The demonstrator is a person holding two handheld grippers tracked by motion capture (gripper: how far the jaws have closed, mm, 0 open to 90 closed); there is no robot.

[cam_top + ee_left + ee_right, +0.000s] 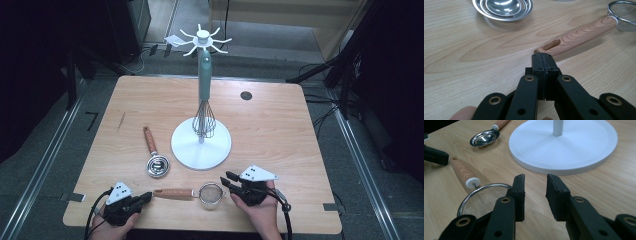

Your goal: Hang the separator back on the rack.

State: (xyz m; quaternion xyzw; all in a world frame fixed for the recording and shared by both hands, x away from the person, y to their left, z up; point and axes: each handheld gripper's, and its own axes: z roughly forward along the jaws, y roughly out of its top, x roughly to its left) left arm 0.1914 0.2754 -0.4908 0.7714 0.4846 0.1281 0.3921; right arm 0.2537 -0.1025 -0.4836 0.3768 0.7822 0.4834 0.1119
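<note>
We saw the small round mesh strainer with a wooden handle (200, 193) lying flat on the light wooden table (280, 125), close to its near edge, its sieve bowl pointing toward our right and its handle toward our left. The left gripper (145, 196) sat just at the free end of that handle; in the left gripper view (543, 62) its black jaws were pressed fully together with nothing between them, their tips right at the handle's end beside the hanging slot. The right gripper (226, 179) rested just beside the sieve bowl, and in the right gripper view (535, 192) its jaws stood partly apart, empty, with the mesh rim just outside one of them. Behind the strainer stood the white round-based utensil stand (201, 145), a teal-handled wire whisk (204, 100) hanging from its top hooks. A steel measuring spoon with a wooden handle (155, 157) lay to the left of the base.
</note>
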